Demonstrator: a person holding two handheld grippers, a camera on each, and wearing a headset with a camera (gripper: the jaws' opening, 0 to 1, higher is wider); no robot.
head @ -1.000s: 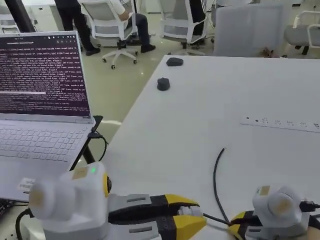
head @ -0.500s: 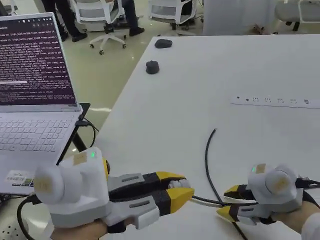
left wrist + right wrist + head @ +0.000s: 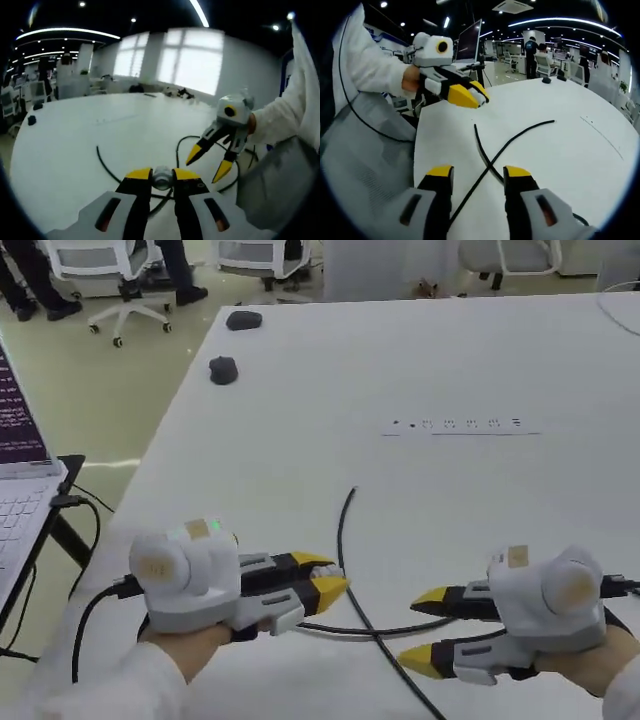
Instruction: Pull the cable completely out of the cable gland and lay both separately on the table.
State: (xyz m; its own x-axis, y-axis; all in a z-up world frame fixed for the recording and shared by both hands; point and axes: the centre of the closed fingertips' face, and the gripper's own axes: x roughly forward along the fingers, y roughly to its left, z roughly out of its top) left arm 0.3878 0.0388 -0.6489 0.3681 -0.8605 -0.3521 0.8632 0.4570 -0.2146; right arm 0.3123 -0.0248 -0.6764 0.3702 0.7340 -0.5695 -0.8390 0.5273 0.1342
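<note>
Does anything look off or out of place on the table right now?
Only the black cable: it lies looped, crossing over itself on the table. The cable gland sits off the table, clamped in the left gripper; the right gripper is open.

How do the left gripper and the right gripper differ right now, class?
The left gripper is shut on the cable gland; the right gripper is open and holds nothing. The left gripper points toward the person's right, the right gripper toward the left. Both have yellow-tipped jaws over the white table.
</note>
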